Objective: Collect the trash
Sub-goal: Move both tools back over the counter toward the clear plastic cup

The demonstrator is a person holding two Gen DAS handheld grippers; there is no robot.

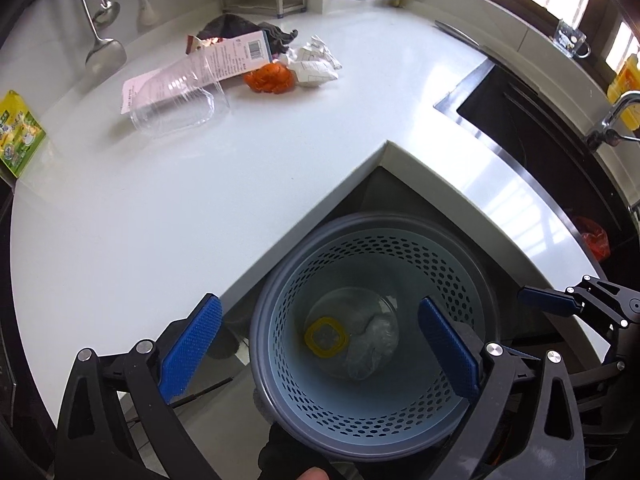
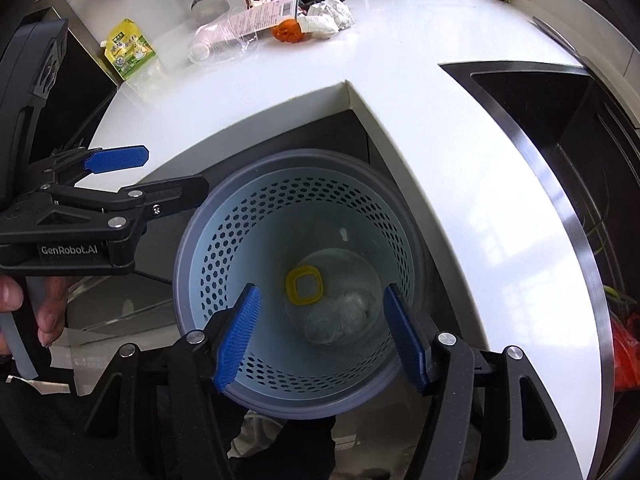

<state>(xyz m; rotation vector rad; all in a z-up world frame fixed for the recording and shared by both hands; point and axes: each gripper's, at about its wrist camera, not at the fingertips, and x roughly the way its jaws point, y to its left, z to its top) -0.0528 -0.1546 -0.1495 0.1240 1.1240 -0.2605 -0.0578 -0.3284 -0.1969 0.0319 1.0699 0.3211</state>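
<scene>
Left wrist view: left gripper is hanging wide open over the perforated blue bin, gripping nothing. Bin is sitting in the notch of the white counter; a yellow ring and a clear wad are lying at its bottom. Trash pile is waiting at the counter's far side: clear plastic container, orange scrap, crumpled paper. Right gripper's blue pad is showing at the right edge.

Right wrist view: right gripper is also hovering spread wide above the bin, empty. Left gripper is showing side-on at left. Green pouch is standing near the counter's left edge; sink is lying to the right.
</scene>
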